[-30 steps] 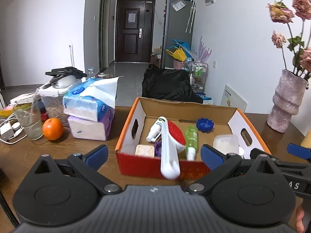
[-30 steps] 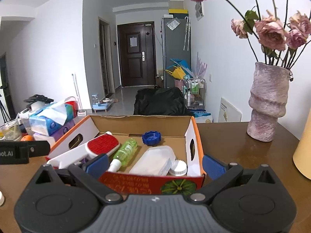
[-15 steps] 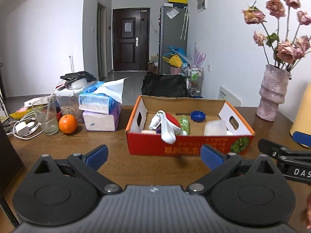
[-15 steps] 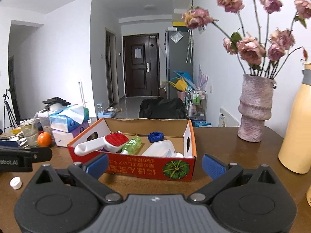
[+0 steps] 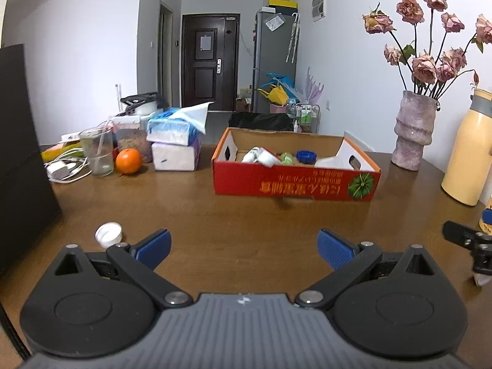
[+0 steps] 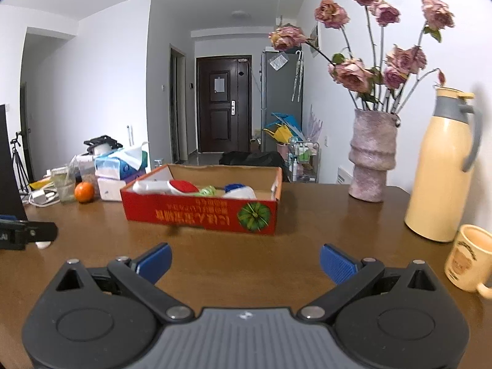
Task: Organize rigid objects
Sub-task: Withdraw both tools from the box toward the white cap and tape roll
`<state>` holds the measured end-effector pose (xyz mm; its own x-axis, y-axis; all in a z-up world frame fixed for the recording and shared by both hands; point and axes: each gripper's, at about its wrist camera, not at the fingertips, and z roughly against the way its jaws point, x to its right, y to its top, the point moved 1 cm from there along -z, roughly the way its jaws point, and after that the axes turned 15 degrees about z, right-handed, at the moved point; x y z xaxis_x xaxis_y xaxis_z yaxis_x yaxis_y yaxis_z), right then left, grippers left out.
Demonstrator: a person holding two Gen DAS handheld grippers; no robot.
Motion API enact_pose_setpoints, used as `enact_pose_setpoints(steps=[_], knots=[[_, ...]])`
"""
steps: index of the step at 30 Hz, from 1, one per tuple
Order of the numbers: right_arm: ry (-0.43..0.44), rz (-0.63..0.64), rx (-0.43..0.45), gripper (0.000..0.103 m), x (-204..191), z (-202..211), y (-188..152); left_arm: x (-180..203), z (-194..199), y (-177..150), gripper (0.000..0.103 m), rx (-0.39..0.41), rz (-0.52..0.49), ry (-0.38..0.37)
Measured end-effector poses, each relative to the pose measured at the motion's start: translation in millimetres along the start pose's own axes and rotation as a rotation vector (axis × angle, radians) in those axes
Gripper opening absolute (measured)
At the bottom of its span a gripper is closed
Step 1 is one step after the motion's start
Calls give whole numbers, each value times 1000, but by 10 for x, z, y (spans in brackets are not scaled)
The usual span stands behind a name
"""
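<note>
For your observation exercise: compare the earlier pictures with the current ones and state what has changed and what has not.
Both grippers, left and right, have pulled back from the cardboard box, which now sits farther off across the table. Neither took hold of or released anything; both remain open and empty. A white cap has come into view. The box's contents look unchanged.

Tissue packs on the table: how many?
2, stacked left of the red box: a blue tissue pack on top, a white-and-purple tissue pack beneath. More may be hidden behind.

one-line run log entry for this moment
left gripper: open, empty | right gripper: open, empty | red cardboard box: holds sorted items | small white bottle cap: loose on brown wooden table
</note>
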<state>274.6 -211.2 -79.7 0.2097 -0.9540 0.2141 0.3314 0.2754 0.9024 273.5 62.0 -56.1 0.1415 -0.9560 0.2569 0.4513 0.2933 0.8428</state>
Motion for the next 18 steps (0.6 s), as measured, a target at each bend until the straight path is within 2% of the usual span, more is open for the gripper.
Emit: enact_pose_setpoints(steps=[8, 18], knots=[[-64, 13, -3, 103, 138, 410, -314, -330, 338, -206, 103, 25, 43, 54], [-142, 27, -77, 103, 338, 686, -722, -846, 602, -386, 103, 45, 117, 131]])
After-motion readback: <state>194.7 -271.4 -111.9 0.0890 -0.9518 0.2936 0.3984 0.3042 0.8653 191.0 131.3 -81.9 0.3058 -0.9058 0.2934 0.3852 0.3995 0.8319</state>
